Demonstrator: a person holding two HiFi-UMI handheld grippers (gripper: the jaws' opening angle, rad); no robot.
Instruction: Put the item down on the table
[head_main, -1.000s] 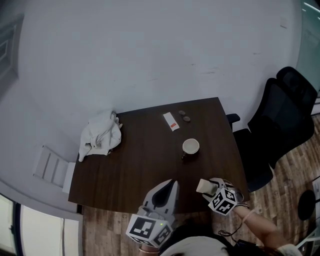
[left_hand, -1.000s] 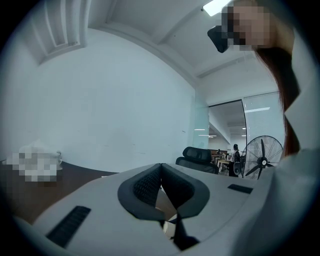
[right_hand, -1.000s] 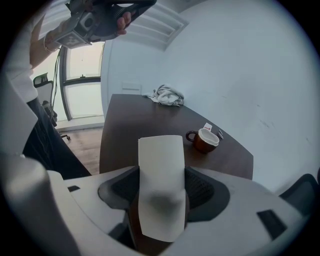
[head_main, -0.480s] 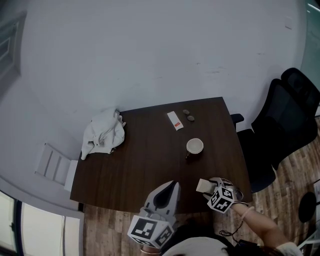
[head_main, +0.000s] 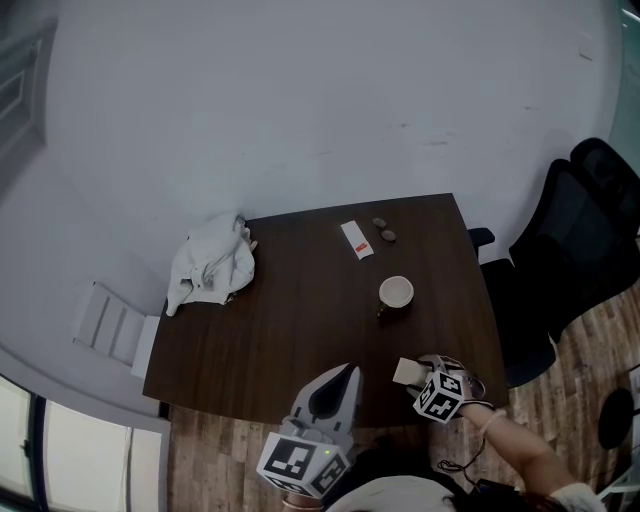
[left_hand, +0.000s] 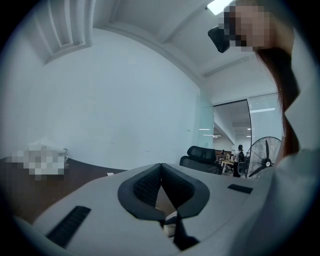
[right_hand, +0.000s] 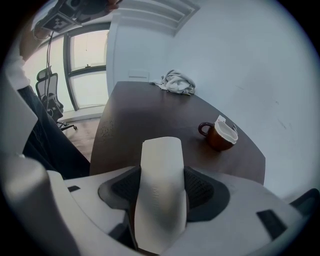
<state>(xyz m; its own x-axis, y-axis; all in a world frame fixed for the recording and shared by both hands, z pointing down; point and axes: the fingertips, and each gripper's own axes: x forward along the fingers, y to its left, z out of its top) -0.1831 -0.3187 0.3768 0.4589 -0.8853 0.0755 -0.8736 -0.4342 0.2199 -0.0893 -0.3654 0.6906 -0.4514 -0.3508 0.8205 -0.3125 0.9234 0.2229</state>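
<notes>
Right gripper (head_main: 416, 377) clamps the white item (right_hand: 160, 162) over the table's (head_main: 290, 330) near right edge, likely for set-down; left gripper (left_hand: 161, 176) idle, jaws together, empty.

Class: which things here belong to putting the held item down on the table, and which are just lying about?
In the job: right gripper, the white item between its fingers, table.

Lying about: mug, white cloth, slip with a red mark, office chair; left gripper, shut and empty.
</notes>
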